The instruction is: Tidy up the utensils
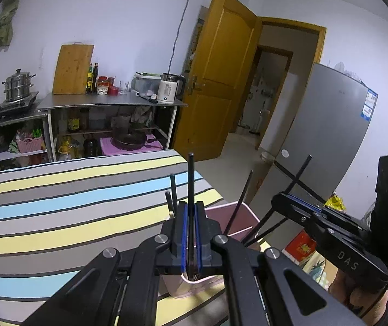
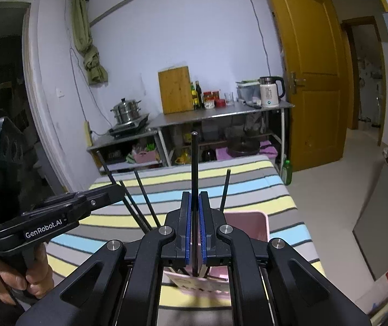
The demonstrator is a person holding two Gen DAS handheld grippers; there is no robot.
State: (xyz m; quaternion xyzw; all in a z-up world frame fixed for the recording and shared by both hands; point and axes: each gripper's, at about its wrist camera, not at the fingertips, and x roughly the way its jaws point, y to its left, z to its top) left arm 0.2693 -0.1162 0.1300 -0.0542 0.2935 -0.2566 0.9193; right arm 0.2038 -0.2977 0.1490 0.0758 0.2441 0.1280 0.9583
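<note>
**Now both grippers clamp a black chopstick over the pink holder**

Here the left gripper [image 1: 191,212] has its blue-padded fingers [image 1: 185,233] pressed together on a single black chopstick [image 1: 191,179], which stands nearly upright between them and rises above the fingertips. Its lower end reaches down toward the pink utensil holder [image 1: 237,214], which sits on the striped tablecloth [image 1: 58,212] at the table's near right edge. Several more black chopsticks [image 1: 238,206] lean out of the holder at different angles.

The right gripper [image 2: 194,203] is likewise closed on one upright chopstick [image 2: 194,163], directly above the same pink holder [image 2: 259,225]. In the right wrist view the left tool comes in from the left edge, with a hand [image 2: 17,277] around its handle. A counter [image 2: 221,112] with a cutting board [image 2: 175,89] and a kettle [image 2: 270,91] stands against the far wall.
</note>
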